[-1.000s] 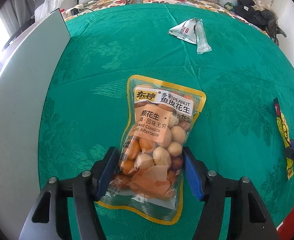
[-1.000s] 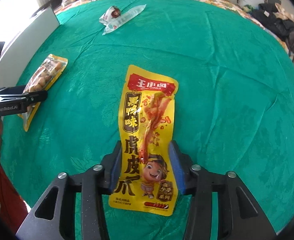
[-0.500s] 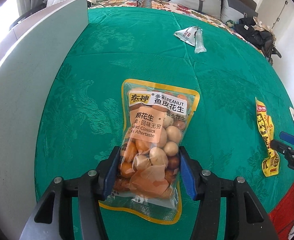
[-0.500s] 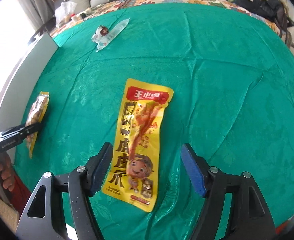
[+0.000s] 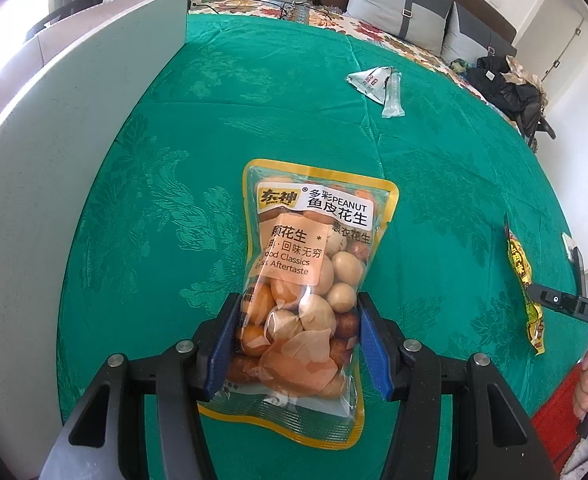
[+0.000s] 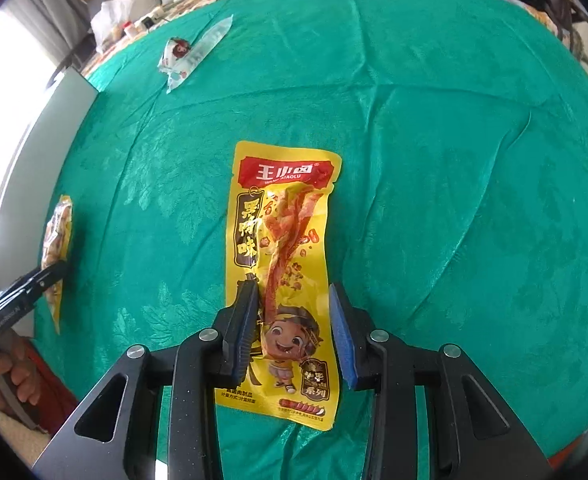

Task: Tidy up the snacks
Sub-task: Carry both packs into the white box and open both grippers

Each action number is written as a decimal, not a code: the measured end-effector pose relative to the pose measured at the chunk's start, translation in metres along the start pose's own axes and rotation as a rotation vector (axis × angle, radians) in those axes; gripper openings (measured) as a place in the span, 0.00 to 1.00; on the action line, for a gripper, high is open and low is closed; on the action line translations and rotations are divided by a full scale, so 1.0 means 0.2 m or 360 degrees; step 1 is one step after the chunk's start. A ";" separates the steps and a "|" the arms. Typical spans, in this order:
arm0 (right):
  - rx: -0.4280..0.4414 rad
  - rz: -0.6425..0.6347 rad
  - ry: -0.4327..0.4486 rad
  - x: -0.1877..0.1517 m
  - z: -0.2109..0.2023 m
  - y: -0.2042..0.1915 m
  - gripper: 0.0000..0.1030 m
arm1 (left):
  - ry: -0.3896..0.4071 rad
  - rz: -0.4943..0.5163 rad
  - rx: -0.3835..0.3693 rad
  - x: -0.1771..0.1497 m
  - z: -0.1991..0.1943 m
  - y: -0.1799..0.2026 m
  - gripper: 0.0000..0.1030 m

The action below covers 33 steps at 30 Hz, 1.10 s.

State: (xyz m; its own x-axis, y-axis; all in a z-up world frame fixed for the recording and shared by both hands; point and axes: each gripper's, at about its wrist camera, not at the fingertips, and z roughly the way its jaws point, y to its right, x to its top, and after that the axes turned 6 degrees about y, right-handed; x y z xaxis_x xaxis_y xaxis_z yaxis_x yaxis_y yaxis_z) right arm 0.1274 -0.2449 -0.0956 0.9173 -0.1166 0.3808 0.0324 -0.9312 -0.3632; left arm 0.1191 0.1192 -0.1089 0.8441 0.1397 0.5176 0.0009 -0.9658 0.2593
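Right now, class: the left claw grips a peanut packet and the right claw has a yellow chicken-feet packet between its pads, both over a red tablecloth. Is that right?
One thing is wrong: the tablecloth is green, as both wrist views show. The left claw does grip the peanut packet; the right claw is closing around the yellow chicken-feet packet.

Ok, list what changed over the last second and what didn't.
The right gripper let go of the yellow snack packet, its jaws swinging wide; now they are closing around it again, and the pads look just short of pressing. The left gripper stayed clamped on the peanut bag, with the white board now filling more of its view. The two small packets on the green tablecloth stayed put.
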 end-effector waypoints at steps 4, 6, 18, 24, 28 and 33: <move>0.0282 0.0241 0.0086 -0.05 -0.09 0.07 0.35 | 0.0033 -0.0086 -0.0093 0.01 -0.08 -0.01 0.53; 0.0403 0.0324 0.0125 -0.05 -0.13 0.09 0.34 | 0.0055 -0.0124 -0.0141 0.02 -0.14 -0.01 0.53; 0.0884 0.0286 0.0192 0.10 -0.30 -0.38 0.34 | 0.0352 -0.0354 -0.0363 0.15 -0.68 -0.21 0.53; 0.1151 0.0022 0.0085 0.27 -0.27 -1.11 0.34 | 0.0528 -0.0461 -0.0087 0.29 -0.98 -0.68 0.54; 0.1206 -0.0214 0.0039 0.29 -0.17 -1.66 0.35 | 0.0517 -0.0622 0.0199 0.32 -0.99 -1.04 0.57; 0.1070 -0.0458 -0.0005 0.16 0.07 -2.05 0.73 | 0.0459 -0.0746 0.0513 0.18 -0.94 -1.32 0.81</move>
State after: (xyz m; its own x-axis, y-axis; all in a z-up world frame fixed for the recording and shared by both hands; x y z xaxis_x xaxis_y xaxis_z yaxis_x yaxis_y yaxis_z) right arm 0.1491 0.1374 0.0543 0.8368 0.1028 0.5377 0.5081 -0.5114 -0.6930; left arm 0.0485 0.4191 -0.0063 0.5368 0.5733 0.6190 0.5344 -0.7988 0.2764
